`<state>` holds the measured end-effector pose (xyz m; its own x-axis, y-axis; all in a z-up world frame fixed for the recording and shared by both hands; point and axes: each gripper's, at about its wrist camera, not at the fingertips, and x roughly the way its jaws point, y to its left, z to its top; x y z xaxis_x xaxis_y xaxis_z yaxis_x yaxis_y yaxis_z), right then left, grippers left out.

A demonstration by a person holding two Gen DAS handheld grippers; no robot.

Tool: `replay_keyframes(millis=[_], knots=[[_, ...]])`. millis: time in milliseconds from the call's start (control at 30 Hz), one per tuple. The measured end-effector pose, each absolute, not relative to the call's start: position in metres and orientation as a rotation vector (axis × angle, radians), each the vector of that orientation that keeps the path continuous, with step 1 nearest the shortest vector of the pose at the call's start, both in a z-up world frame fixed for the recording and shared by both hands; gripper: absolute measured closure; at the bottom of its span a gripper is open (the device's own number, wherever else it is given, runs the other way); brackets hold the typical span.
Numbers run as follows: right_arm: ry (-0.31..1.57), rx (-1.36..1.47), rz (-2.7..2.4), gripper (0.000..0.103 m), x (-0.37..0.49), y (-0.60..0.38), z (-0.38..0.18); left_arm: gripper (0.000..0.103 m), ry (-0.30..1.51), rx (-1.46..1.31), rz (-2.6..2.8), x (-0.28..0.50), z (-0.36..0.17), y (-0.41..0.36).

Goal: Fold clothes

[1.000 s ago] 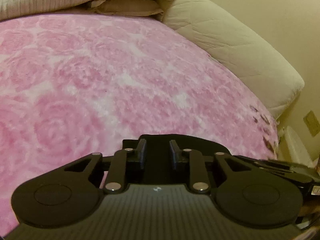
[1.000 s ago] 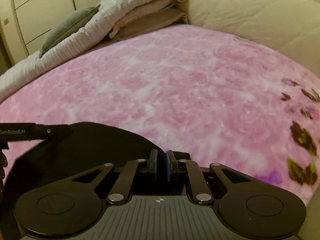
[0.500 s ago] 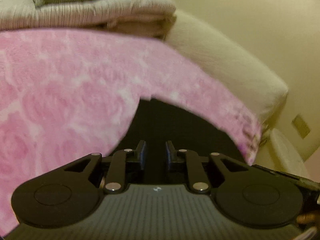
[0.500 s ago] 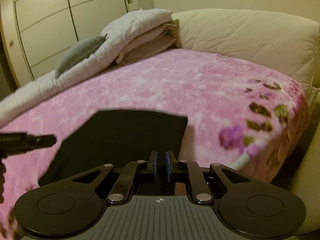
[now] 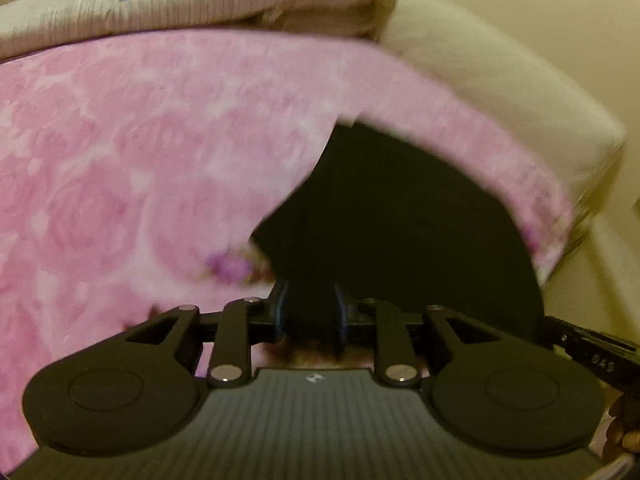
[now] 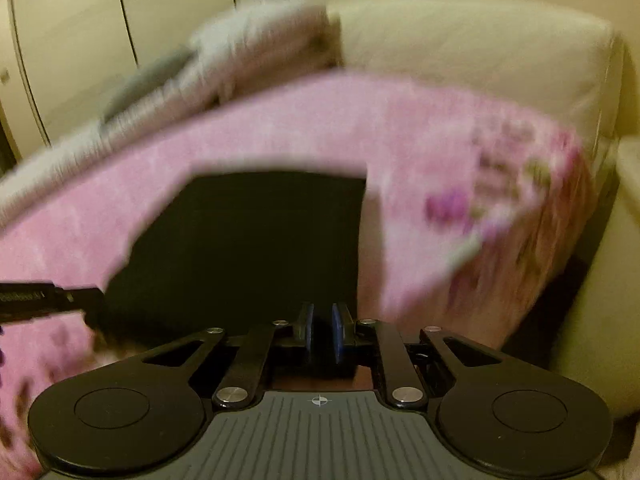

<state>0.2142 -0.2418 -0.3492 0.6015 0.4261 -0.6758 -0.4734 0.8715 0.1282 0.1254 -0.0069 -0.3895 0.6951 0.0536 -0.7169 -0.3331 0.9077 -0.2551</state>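
Note:
A black garment (image 5: 400,220) lies spread flat on the pink floral blanket (image 5: 140,160); the right wrist view shows it as a dark rectangle (image 6: 248,248). My left gripper (image 5: 310,312) is at the garment's near edge with black cloth between its fingers, and its jaws are opening. My right gripper (image 6: 322,336) is shut on the same near edge further right, its blue pads close together on the cloth. The left gripper's tip (image 6: 80,300) shows at the left of the right wrist view. Both views are motion-blurred.
Folded pale bedding with a grey pillow (image 5: 200,12) is stacked at the far side of the bed. A cream padded headboard (image 6: 460,52) runs along the right. Wardrobe doors (image 6: 80,40) stand behind. The blanket drops off at the bed's right edge (image 6: 560,220).
Both grippers have drawn back toward the bed's near edge with the garment's edge. The black garment now lies stretched out ahead of them, and more of the room shows.

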Motion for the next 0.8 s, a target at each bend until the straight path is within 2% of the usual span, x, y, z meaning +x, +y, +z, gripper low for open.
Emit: replay_keyframes(millis=[133, 167, 200, 267, 533, 800], knots=[[0.773, -0.056, 0.478, 0.086, 0.201, -0.243, -0.342, 0.082, 0.773, -0.365, 0.243, 0.107, -0.375, -0.015], [0.776, -0.032, 0.471, 0.075, 0.196, -0.247, -0.336, 0.081, 0.773, -0.354, 0.248, 0.102, -0.370, -0.018], [0.773, -0.023, 0.460, 0.057, 0.190, -0.250, -0.332, 0.080, 0.773, -0.342, 0.255, 0.097, -0.365, -0.021], [0.763, -0.014, 0.434, 0.044, 0.176, -0.254, -0.324, 0.070, 0.769, -0.324, 0.272, 0.083, -0.359, -0.028], [0.844, -0.043, 0.402, 0.043, 0.127, -0.255, -0.331, 0.067, 0.803, -0.271, 0.265, 0.043, -0.352, -0.055], [0.792, -0.068, 0.422, 0.043, 0.097, -0.254, -0.310, 0.062, 0.749, -0.226, 0.276, 0.016, -0.329, -0.070]])
